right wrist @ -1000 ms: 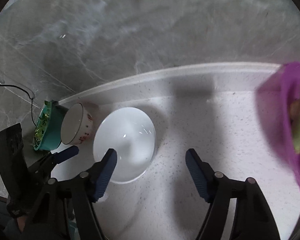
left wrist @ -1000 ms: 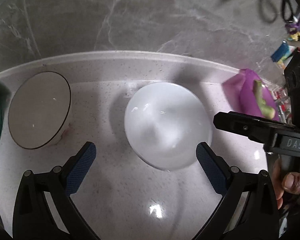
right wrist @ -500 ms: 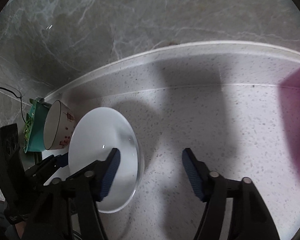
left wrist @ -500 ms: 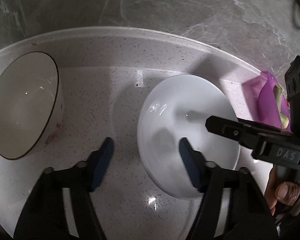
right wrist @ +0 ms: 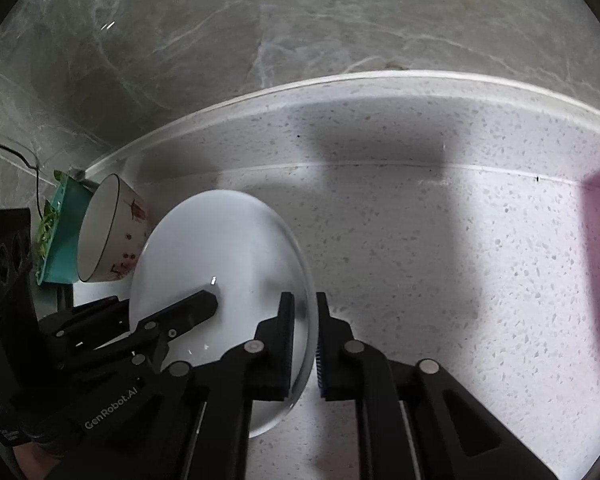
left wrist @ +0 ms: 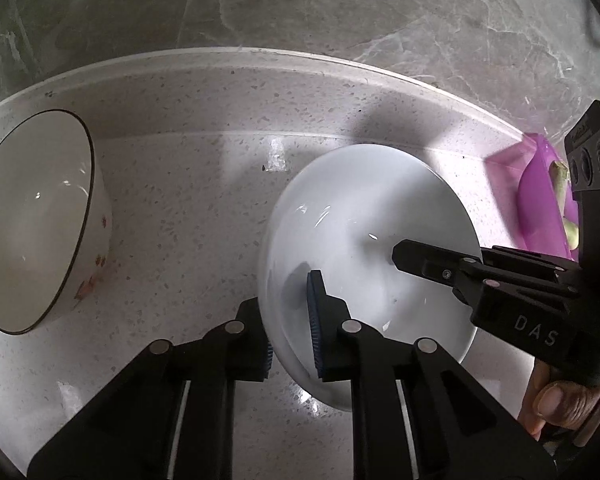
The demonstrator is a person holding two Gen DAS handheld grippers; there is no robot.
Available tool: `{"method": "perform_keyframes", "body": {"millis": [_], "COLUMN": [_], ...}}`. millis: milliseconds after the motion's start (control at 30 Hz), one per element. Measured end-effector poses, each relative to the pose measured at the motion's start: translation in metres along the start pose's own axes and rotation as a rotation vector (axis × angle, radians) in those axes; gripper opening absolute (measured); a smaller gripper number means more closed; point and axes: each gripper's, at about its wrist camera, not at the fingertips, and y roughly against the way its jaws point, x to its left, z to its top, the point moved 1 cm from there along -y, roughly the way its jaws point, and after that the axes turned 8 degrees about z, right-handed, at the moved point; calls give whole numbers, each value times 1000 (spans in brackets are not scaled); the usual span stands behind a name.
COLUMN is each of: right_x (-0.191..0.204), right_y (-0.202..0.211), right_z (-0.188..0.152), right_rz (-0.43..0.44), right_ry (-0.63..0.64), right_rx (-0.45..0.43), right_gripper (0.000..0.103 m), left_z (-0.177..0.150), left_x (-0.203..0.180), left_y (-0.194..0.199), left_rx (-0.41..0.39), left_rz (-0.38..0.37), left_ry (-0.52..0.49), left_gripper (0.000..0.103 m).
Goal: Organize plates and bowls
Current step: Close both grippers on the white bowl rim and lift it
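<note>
A white plate [left wrist: 363, 208] lies on the speckled counter. My left gripper [left wrist: 290, 324] is shut on its left rim, one finger inside and one outside. In the right wrist view the same white plate [right wrist: 220, 240] shows, and my right gripper [right wrist: 303, 340] is shut on its right rim. A white bowl with a dark rim and red flower marks [left wrist: 32, 216] stands to the left, also seen in the right wrist view [right wrist: 104, 232].
A teal dish with green bits [right wrist: 60, 232] stands behind the flowered bowl at the wall. A purple container [left wrist: 539, 200] with pale green pieces is at the right. A raised counter lip [left wrist: 300, 56] and a grey marble wall run along the back.
Both grippers moved in on the white plate and closed from open onto its opposite rims.
</note>
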Motion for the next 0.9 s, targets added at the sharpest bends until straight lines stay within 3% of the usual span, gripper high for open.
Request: {"method": "perform_keyframes", "body": {"millis": [133, 433, 633, 900], "right_x": [2, 10, 9, -10], "right_y": [2, 56, 112, 184], "right_z": [-3, -17, -52, -124], "right_rz": [11, 14, 11, -15], "right_ry": [-13, -24, -35, -97], "right_rx": [-5, -72, -129, -205], "right_gripper": [11, 11, 11, 12], "left_z": [-2, -16, -44, -104], "left_x": [-4, -33, -74, -145], "left_y": [7, 64, 106, 144], "left_rx": [-6, -60, -86, -72], "left_rz": [1, -33, -87, -185], "left_ry": [-1, -52, -119, -258], "left_gripper": [13, 13, 13, 13]}}
